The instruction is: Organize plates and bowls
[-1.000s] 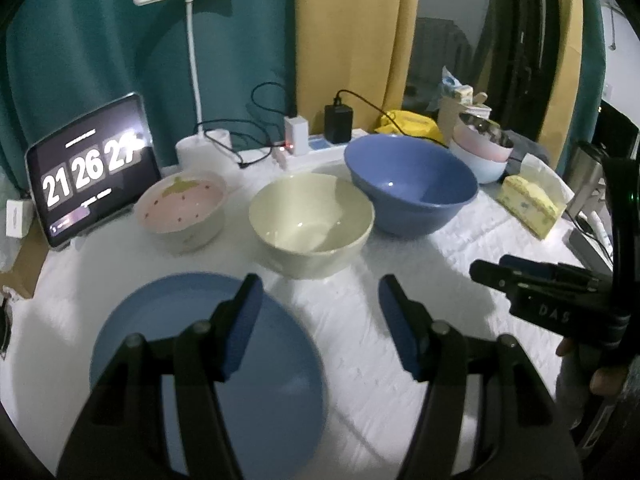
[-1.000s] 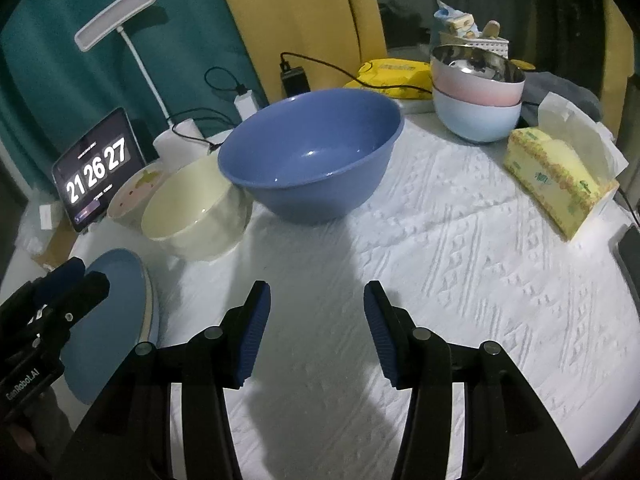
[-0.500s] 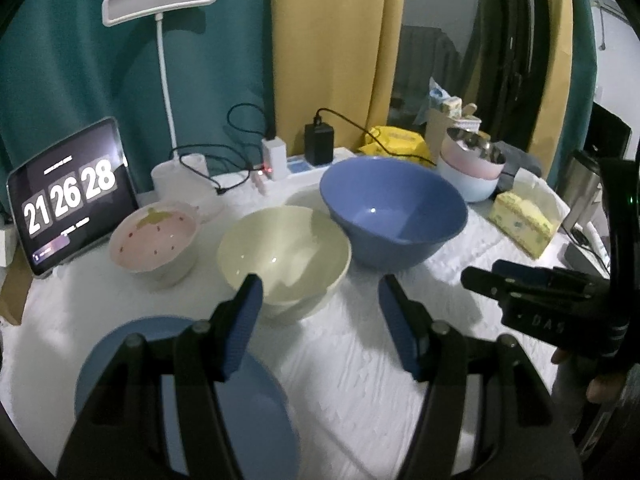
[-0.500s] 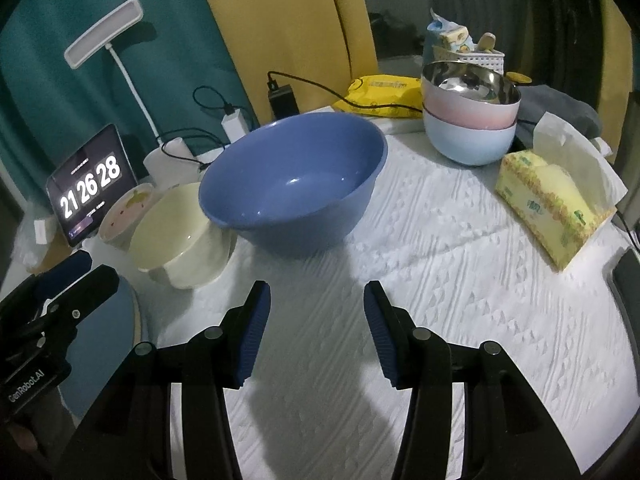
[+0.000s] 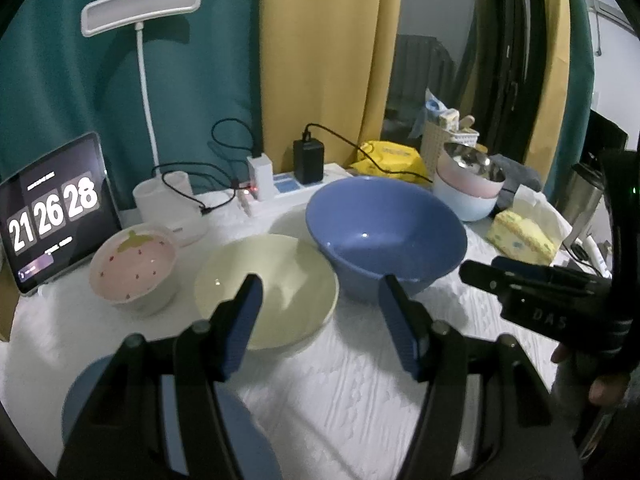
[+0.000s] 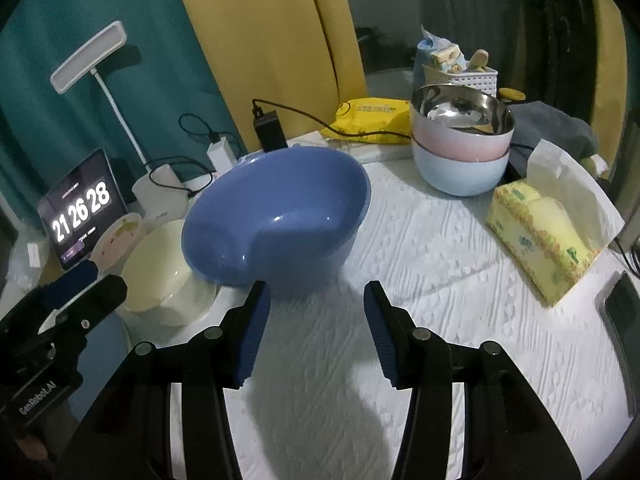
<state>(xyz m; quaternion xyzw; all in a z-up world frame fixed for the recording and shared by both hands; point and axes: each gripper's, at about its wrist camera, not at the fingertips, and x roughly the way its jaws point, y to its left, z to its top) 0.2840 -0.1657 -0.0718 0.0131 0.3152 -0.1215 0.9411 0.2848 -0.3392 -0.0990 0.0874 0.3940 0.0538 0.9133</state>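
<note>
A large blue bowl stands mid-table, with a cream bowl to its left and a pink strawberry bowl further left. A pale plate shows behind the cream bowl. A blue plate lies near the front, under my left gripper, which is open above the cream bowl's near rim. My right gripper hangs open just in front of the blue bowl, holding nothing. Each gripper shows in the other's view: right gripper, left gripper.
Stacked pink and light-blue bowls with a steel one on top stand back right. A yellow tissue pack and a phone lie right. A tablet clock, a lamp, a power strip and cables line the back.
Both grippers moved forward over the table toward the bowls. The blue plate slid down under the left gripper, and the blue bowl came close to the right fingers. Both stayed open.
</note>
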